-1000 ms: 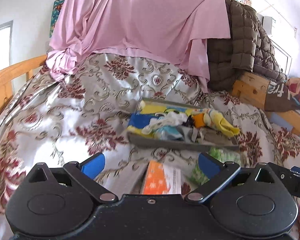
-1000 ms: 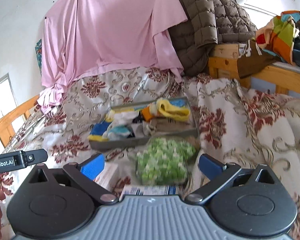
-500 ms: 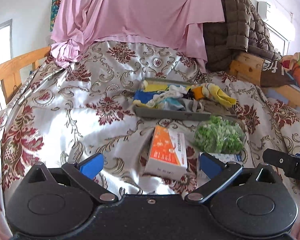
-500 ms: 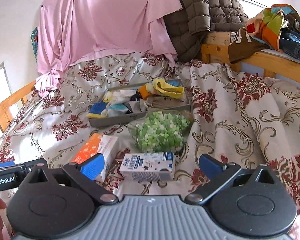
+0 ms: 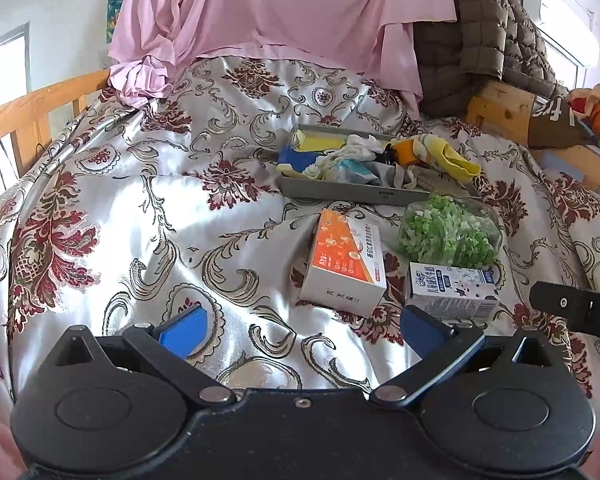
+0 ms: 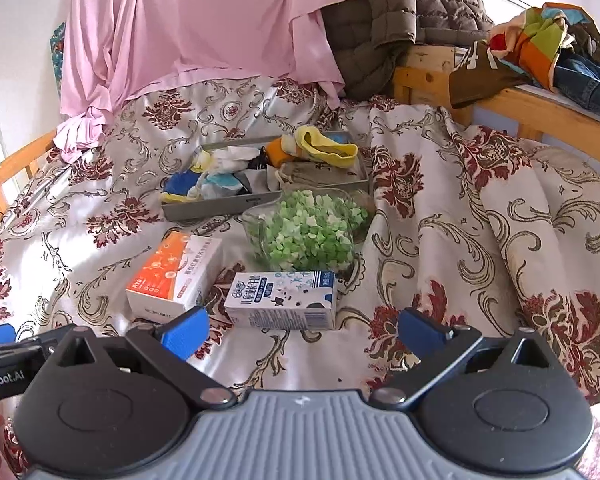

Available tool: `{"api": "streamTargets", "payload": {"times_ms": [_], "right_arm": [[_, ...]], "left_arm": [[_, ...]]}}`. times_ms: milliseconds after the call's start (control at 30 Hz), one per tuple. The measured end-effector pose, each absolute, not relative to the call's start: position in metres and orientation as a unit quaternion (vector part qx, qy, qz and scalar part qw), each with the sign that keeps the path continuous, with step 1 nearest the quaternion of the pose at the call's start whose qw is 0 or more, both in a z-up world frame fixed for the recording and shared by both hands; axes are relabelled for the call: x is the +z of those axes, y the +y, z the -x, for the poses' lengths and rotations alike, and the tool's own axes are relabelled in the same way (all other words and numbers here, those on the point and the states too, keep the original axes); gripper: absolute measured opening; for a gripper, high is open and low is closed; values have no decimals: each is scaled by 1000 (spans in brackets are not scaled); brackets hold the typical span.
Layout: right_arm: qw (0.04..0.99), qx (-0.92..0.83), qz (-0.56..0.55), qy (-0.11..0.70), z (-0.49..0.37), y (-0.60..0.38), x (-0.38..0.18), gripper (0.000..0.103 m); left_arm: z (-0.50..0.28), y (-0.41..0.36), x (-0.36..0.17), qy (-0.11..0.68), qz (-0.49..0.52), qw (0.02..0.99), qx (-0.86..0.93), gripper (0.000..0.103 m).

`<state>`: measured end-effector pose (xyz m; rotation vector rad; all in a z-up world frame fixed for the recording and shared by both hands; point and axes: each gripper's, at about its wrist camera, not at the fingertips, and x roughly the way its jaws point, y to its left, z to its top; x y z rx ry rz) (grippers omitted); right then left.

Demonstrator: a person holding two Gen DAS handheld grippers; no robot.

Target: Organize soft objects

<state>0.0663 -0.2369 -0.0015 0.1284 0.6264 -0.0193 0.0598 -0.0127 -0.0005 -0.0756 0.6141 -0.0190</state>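
Both claws hang above the near part of a bed [image 5: 148,208] covered in a silvery floral spread. The left claw [image 5: 302,330] stands wide, nothing between its blue pads; the right claw [image 6: 302,330] is just as wide and empty. Further up the bed lies a grey tray [image 6: 220,205] heaped with soft things – a yellow sock [image 6: 332,148] draped over its right end, white and blue socks [image 6: 216,176] bunched at the left. Just in front of the tray sits a clear bag of green bits [image 6: 312,232]. Nearer the claws lie an orange-and-white box [image 6: 172,276] and, beside it, a blue-and-white carton [image 6: 282,300] – the carton touching the bag's near edge
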Motion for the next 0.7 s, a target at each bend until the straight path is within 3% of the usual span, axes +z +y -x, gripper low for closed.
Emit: {"api": "streamTargets", "payload": {"times_ms": [700], "right_arm": [[948, -9, -59, 314, -68, -237, -3, 103]], "left_arm": [[-60, -10, -1, 304, 46, 951, 2, 102]]}}
